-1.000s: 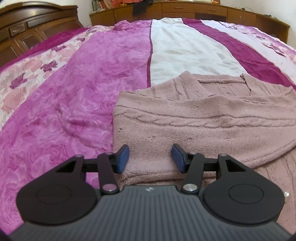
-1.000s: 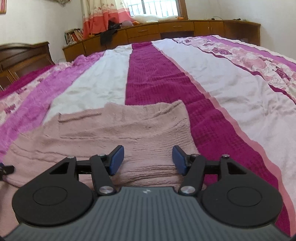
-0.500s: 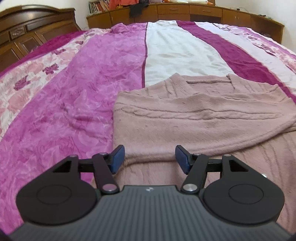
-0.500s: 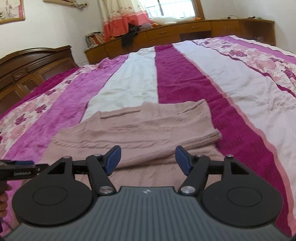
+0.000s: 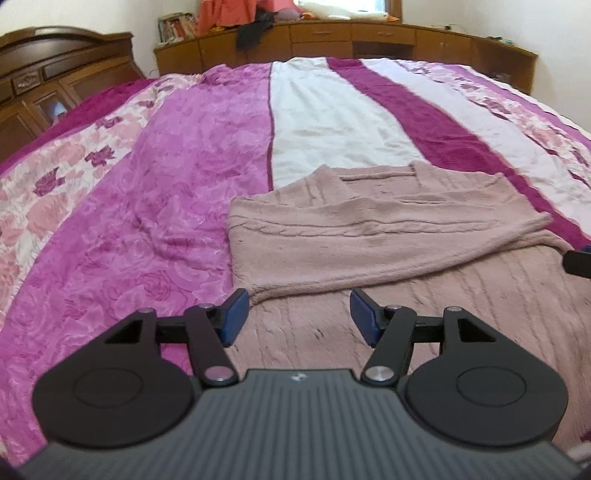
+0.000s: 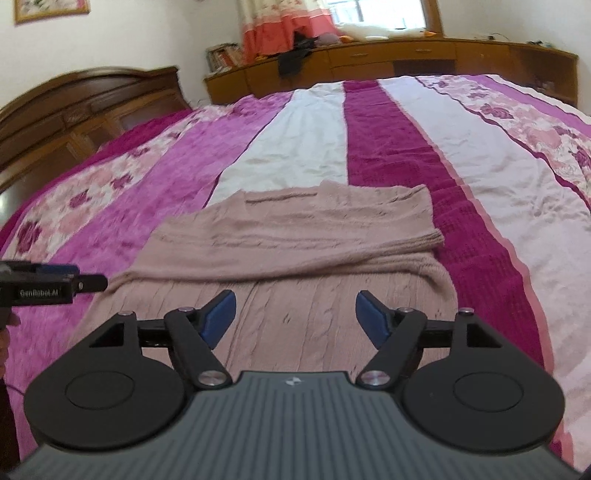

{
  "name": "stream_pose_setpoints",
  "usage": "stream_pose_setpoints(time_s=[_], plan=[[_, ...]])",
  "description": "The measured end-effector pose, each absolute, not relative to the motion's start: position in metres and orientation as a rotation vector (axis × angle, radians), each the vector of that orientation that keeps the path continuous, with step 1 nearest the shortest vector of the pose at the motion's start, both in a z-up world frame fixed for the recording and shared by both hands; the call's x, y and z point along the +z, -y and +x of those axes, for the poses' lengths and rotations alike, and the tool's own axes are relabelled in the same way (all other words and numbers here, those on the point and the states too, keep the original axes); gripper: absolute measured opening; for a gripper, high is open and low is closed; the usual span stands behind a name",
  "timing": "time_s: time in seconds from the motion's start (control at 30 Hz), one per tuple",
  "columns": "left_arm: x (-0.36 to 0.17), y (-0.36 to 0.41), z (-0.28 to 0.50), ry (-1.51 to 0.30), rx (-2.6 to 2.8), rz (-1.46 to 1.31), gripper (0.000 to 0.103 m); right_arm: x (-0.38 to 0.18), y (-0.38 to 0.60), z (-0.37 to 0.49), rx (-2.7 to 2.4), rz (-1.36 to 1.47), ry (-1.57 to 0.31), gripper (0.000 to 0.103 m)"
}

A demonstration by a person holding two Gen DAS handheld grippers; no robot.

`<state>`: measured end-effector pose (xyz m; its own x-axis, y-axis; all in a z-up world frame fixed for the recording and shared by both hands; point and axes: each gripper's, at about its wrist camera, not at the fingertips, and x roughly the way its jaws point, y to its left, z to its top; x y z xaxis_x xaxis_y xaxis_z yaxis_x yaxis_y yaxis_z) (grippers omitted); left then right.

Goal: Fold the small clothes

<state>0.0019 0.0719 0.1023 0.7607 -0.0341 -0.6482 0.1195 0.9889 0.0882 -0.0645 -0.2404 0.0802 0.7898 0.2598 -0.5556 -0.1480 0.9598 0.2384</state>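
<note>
1. A dusty-pink knitted sweater lies flat on a bed covered with a quilt striped in magenta, white and rose print.
2. A band of the sweater lies folded across its middle, with an edge running across the garment; the cable-knit lower part lies uncovered nearest the cameras.
3. The left gripper hangs over the sweater's near left part. Its blue pads stand well apart, with nothing between them and no cloth touching them.
4. The right gripper hangs over the near right part of the sweater. Its jaws are opening, wide already, and nothing is between them.
5. In the right wrist view the left gripper shows at the left edge, level with the fold line and beside the sweater's left edge.
6. A dark wooden headboard stands at the left of the bed.
7. Low wooden cabinets run along the far wall, below a window with a pink curtain.
</note>
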Motion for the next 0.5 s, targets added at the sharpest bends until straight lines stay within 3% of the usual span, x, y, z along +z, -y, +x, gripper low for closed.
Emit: stream_pose_setpoints(time_s=[0.5], plan=[[0.090,-0.072,-0.077,-0.753,-0.127,0.099,0.062,0.063,0.216,-0.122,0.312,0.041,-0.704,0.080]])
